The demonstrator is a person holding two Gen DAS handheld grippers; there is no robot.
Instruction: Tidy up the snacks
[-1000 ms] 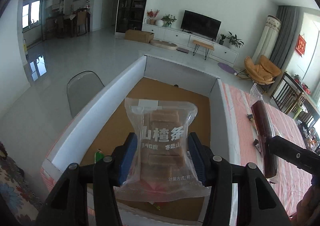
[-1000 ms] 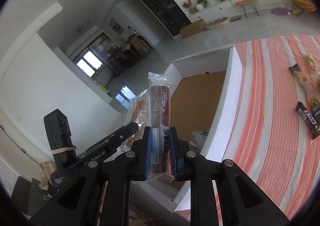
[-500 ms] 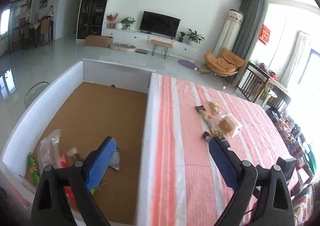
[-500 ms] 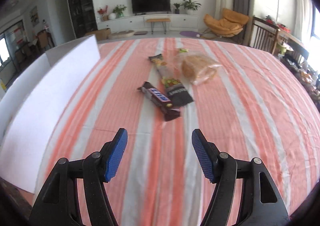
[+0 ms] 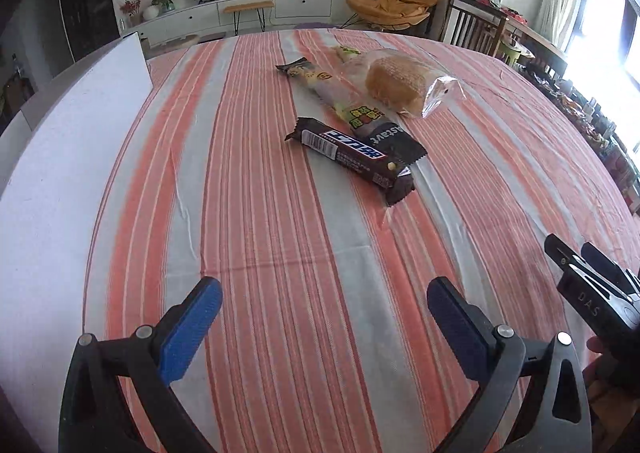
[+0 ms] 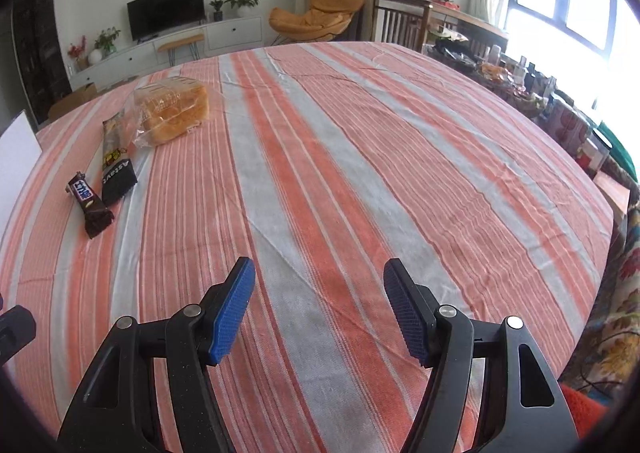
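Both packets gone, dark chocolate bar (image 5: 352, 157), possibly crumpled

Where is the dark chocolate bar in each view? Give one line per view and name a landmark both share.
Left wrist: chocolate bar sits centre, slightly right, lying diagonally on the striped tablecloth.
Right wrist: chocolate bar sits far left, mid-height.
Shared landmark: the bagged bread beyond the bar.

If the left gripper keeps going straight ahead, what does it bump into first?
Probably the chocolate bar. The open left gripper points across bare striped tablecloth toward it, though depth is hard to judge.
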